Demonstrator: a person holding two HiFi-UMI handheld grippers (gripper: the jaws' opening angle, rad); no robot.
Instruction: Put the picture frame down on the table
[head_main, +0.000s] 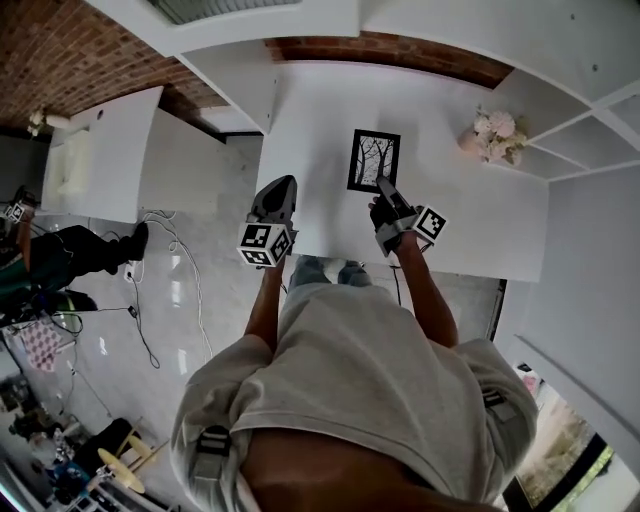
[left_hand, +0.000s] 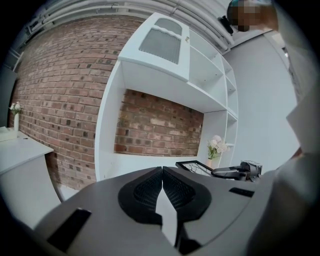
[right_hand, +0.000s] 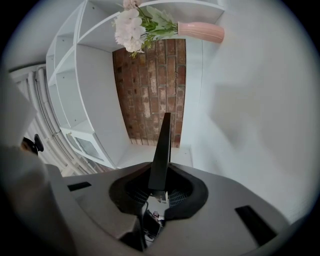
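The picture frame (head_main: 374, 160), black with a tree print, is face up over the white table (head_main: 470, 215); whether it touches the table I cannot tell. My right gripper (head_main: 384, 187) is shut on its near right corner. In the right gripper view the frame (right_hand: 161, 145) is edge-on, clamped between the jaws of my right gripper (right_hand: 161, 176). My left gripper (head_main: 282, 184) hovers at the table's near left edge, shut and empty. In the left gripper view, the pads of my left gripper (left_hand: 162, 171) meet, and beyond them are the frame (left_hand: 194, 167) and my right gripper (left_hand: 220, 172).
A pink vase of pale flowers (head_main: 494, 136) lies on the table at the far right. White shelves (head_main: 585, 140) flank the table against a brick wall. A white cabinet (head_main: 110, 150), floor cables (head_main: 150, 290) and a seated person (head_main: 60, 255) are to the left.
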